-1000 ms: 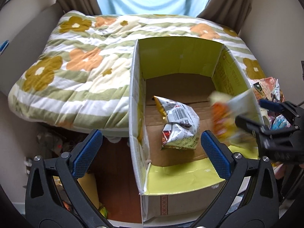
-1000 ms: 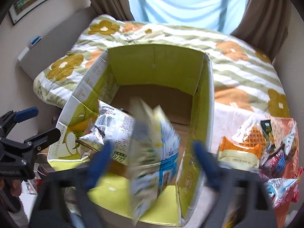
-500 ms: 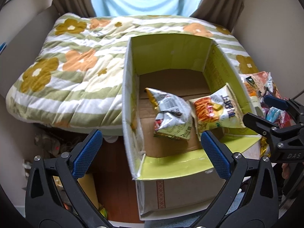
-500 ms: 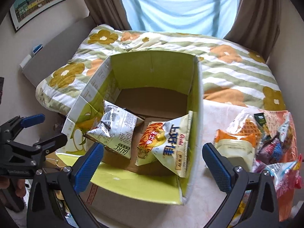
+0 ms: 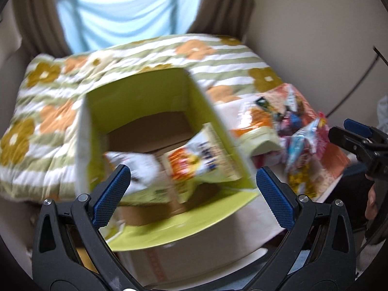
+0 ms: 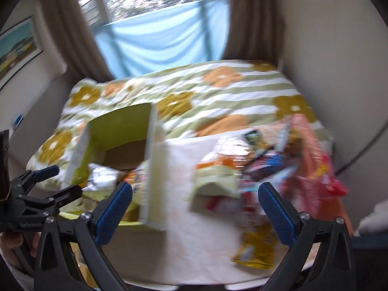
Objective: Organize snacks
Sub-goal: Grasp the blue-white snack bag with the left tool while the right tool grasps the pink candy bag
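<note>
A green-lined cardboard box (image 5: 145, 97) stands open on the floral bed; it also shows in the right wrist view (image 6: 121, 126). Inside lie a silver snack bag (image 5: 140, 167) and an orange-and-white chip bag (image 5: 196, 160). A pile of loose snack packets (image 6: 262, 165) lies on a white cloth to the right of the box, also in the left wrist view (image 5: 291, 131). My left gripper (image 5: 194, 194) is open and empty in front of the box. My right gripper (image 6: 195, 208) is open and empty, facing the pile. Both views are blurred.
The floral quilt (image 5: 48, 101) covers the bed behind and left of the box. A wall (image 5: 315, 24) rises on the right, curtains and a window (image 6: 157, 24) at the back. A yellow packet (image 6: 254, 249) lies near the cloth's front edge.
The right gripper let go of the orange-and-white chip bag, which now lies in the box. Both grippers have swung to the right, toward the snack pile.
</note>
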`<state>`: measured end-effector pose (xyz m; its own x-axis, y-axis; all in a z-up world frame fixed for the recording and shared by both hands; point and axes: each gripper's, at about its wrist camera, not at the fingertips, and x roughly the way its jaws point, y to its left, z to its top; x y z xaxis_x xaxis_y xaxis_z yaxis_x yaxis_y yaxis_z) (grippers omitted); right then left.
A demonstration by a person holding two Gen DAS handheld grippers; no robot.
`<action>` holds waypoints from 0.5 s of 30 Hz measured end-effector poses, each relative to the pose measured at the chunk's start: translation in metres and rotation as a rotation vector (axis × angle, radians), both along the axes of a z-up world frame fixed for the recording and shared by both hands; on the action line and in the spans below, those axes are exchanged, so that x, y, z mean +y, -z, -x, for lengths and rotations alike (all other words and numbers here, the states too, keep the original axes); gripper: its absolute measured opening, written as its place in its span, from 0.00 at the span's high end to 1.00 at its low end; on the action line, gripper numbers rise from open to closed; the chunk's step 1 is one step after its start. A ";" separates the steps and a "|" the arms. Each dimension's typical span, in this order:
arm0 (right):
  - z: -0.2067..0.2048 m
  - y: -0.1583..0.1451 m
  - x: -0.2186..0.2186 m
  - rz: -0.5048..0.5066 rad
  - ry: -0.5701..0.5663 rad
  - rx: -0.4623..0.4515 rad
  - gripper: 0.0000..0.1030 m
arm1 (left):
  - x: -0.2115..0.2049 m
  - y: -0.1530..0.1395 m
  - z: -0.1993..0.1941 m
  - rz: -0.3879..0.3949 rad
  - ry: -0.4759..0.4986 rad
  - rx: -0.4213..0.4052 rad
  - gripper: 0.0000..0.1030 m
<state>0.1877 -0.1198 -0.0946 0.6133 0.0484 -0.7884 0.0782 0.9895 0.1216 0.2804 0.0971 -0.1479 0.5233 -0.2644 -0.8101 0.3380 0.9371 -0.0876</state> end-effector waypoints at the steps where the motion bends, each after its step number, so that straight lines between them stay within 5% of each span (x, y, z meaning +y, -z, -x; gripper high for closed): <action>1: 0.005 -0.001 -0.015 0.007 0.024 -0.004 0.00 | -0.011 -0.001 0.001 0.001 0.017 -0.004 0.00; 10: 0.032 0.014 -0.121 -0.018 0.087 0.009 0.00 | -0.142 0.016 0.011 0.013 0.143 0.014 0.00; 15: 0.038 0.041 -0.168 -0.128 0.080 0.037 0.00 | -0.206 0.035 0.005 0.012 0.208 0.077 0.00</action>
